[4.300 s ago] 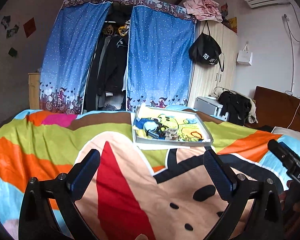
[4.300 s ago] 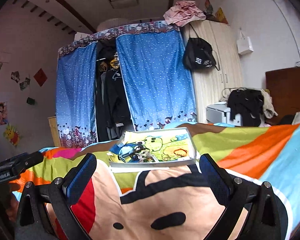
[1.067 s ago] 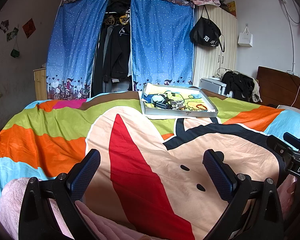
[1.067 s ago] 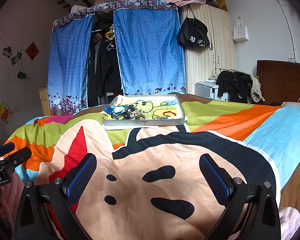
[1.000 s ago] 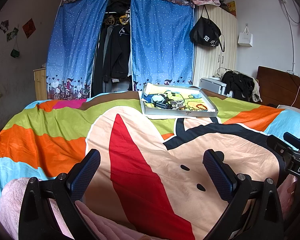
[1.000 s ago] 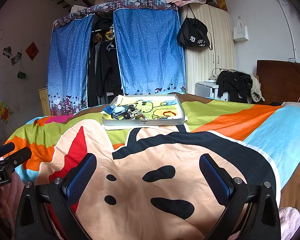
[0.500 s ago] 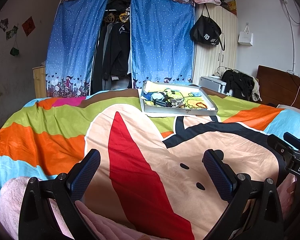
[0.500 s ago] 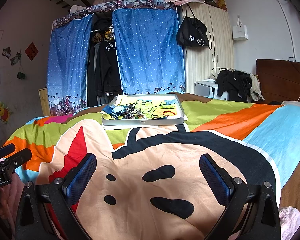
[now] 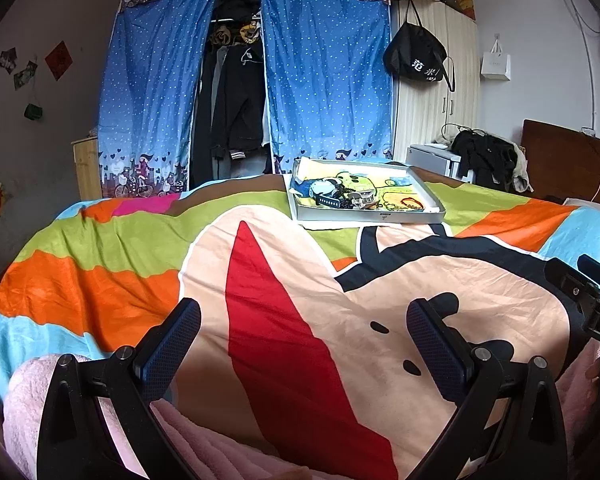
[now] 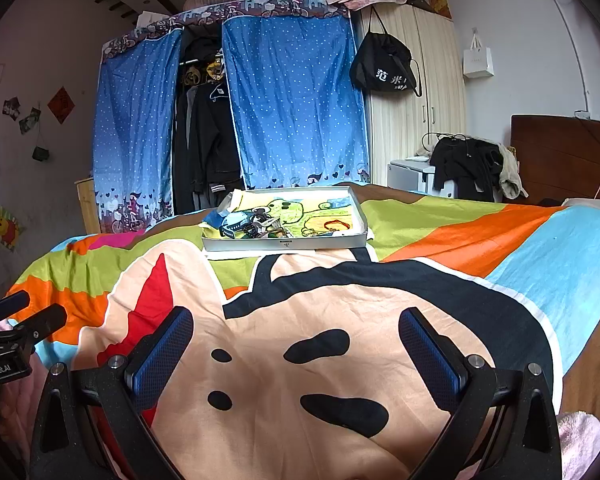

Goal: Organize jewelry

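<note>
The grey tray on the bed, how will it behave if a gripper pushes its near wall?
The tray looks stiff and shallow, so it would probably slide as one piece, not bend. It rests on a soft wrinkled bedspread, which may drag or bunch up. The loose jewelry inside would likely shift or tangle.

Both wrist views low over the bedspread (image 9: 300, 280), facing the far tray (image 10: 284, 244).
</note>
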Motion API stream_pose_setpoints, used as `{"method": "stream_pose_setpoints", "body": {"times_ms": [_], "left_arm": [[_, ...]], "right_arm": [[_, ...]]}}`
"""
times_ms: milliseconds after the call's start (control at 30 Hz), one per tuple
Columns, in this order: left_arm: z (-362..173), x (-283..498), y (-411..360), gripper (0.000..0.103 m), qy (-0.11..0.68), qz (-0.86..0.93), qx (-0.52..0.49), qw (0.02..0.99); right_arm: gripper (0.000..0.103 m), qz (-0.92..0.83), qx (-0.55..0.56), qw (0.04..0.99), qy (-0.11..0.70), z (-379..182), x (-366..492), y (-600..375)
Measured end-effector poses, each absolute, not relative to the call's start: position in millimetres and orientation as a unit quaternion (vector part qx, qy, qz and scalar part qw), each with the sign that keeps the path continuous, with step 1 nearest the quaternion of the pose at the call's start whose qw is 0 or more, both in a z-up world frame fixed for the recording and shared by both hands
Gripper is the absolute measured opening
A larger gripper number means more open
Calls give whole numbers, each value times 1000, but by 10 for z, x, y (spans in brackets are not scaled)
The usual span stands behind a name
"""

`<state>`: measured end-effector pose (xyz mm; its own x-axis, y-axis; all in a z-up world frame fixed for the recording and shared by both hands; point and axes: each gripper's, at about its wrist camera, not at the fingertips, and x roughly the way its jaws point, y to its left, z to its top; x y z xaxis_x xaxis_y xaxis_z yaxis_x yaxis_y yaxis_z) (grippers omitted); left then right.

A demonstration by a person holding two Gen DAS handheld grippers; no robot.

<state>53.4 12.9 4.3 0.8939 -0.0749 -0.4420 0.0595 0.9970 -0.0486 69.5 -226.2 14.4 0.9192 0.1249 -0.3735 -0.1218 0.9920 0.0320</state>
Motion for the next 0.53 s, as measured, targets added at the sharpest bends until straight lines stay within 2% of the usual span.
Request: {"method": "stream_pose_setpoints", "body": {"times_ms": [533], "left_arm": [[44,544,164,101,227,-33,-19,973]], "right_arm": [[103,62,5,980,191,157,689,-2252]]}}
